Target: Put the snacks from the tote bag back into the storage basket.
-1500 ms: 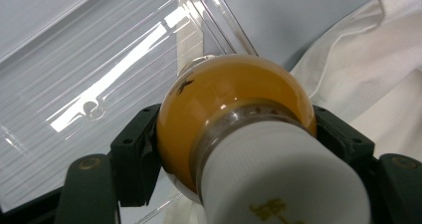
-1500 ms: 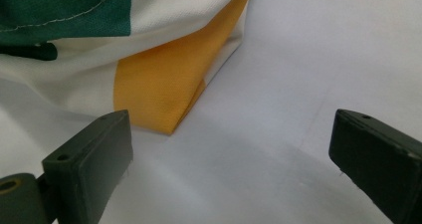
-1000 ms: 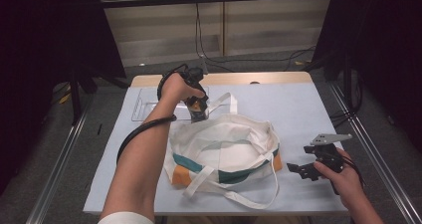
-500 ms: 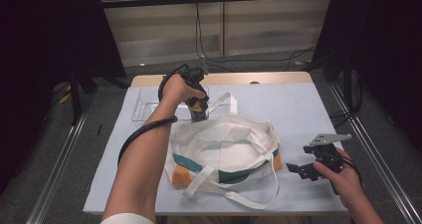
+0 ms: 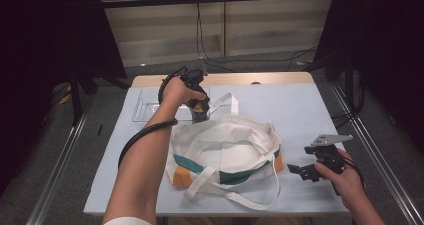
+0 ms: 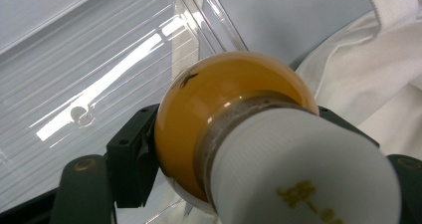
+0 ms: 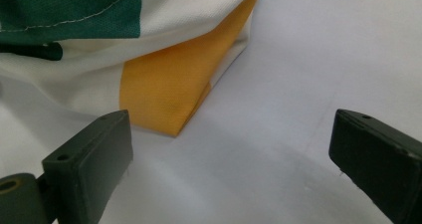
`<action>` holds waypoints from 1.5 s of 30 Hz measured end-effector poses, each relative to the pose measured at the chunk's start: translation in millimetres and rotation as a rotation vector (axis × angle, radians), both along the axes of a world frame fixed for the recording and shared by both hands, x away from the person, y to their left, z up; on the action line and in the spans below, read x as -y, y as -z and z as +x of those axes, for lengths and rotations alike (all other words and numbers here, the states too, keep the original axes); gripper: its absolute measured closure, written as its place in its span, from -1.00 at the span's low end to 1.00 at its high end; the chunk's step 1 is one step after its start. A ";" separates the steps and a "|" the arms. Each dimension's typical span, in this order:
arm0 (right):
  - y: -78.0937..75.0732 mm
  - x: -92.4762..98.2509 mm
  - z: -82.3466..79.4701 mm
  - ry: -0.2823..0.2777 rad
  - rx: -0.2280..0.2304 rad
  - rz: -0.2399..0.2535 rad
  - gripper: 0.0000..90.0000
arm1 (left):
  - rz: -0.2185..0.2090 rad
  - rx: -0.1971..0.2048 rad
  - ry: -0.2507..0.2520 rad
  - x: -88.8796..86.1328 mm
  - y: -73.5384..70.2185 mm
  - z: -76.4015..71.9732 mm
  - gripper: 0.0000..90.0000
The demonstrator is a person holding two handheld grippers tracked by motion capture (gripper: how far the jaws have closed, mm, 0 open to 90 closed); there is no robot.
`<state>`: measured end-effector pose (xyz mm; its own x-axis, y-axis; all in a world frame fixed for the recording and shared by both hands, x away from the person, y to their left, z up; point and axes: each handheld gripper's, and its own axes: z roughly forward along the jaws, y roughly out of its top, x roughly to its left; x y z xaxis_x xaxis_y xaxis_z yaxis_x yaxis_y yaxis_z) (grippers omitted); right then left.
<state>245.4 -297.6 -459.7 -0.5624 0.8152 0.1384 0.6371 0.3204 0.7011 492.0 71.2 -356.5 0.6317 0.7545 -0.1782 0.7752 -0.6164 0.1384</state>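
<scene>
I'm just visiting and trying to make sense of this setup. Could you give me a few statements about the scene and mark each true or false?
1. The left gripper has an amber bulb with a white base between its jaws. True.
2. The bulb is already inside the cloth bag. False: in the high view it is held at the bag's far rim, beside the clear plastic tray.
3. The right gripper is clamped on the bag's orange corner. False: its jaws stand wide apart over the bare table, with the corner beyond them.
4. The bag is white with green and orange patches. True.
5. The bag's straps hang off the table edge. False: they lie on the table.
</scene>
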 end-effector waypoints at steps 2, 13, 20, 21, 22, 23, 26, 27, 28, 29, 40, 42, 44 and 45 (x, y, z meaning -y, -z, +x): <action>-0.1 -0.3 0.1 -0.005 0.002 -0.002 -0.92 | 0.000 -0.003 0.003 -0.1 1.4 -0.4 -0.42; -0.2 -1.0 0.0 -0.005 0.003 -0.004 -0.92 | -0.008 0.010 -0.005 -3.1 2.0 -3.0 -0.58; -0.9 -0.3 0.1 -0.001 0.003 -0.003 -0.92 | -0.006 0.015 -0.004 -6.0 1.5 -6.5 -0.69; -0.7 -0.1 0.5 -0.003 0.006 -0.004 -0.92 | -0.020 0.014 -0.013 -6.3 1.4 -7.5 -0.69; -0.5 0.0 0.6 -0.005 0.010 -0.007 -0.92 | -0.012 0.017 -0.008 -7.4 0.9 -7.7 -0.70; -0.5 -0.2 0.5 -0.003 0.009 -0.006 -0.92 | -0.014 0.017 -0.011 -8.1 0.6 -8.5 -0.71; -1.0 -1.0 0.2 -0.006 0.010 -0.008 -0.92 | -0.011 0.024 -0.013 -10.6 -1.8 -10.3 -0.75; -1.2 -1.2 0.2 -0.007 0.009 -0.008 -0.92 | -0.007 0.031 -0.017 -11.2 -2.9 -11.0 -0.76; -1.2 -1.3 0.2 -0.007 0.009 -0.008 -0.92 | -0.011 0.026 -0.019 -11.3 -3.7 -11.8 -0.77; -1.2 -1.3 0.2 -0.008 0.008 -0.008 -0.92 | -0.010 0.025 -0.019 -11.8 -4.3 -12.6 -0.77; -1.3 -2.6 1.0 -0.010 0.012 -0.010 -0.92 | -0.009 0.030 -0.026 -18.4 -11.4 -21.8 -0.81; -1.2 -2.3 1.0 -0.007 0.008 -0.003 -0.92 | -0.009 0.037 -0.030 -19.8 -13.2 -23.1 -0.82; -0.8 -1.7 0.9 -0.007 0.005 -0.003 -0.92 | -0.008 0.042 -0.037 -21.2 -15.5 -25.0 -0.82; -0.4 -1.4 1.2 -0.007 0.004 0.000 -0.92 | -0.010 0.041 -0.033 -21.9 -16.6 -25.4 -0.82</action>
<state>246.6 -296.2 -459.3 -0.5683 0.8116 0.1356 0.6319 0.3249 0.7037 466.5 93.1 -339.9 0.6131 0.7736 -0.1601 0.7889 -0.5886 0.1767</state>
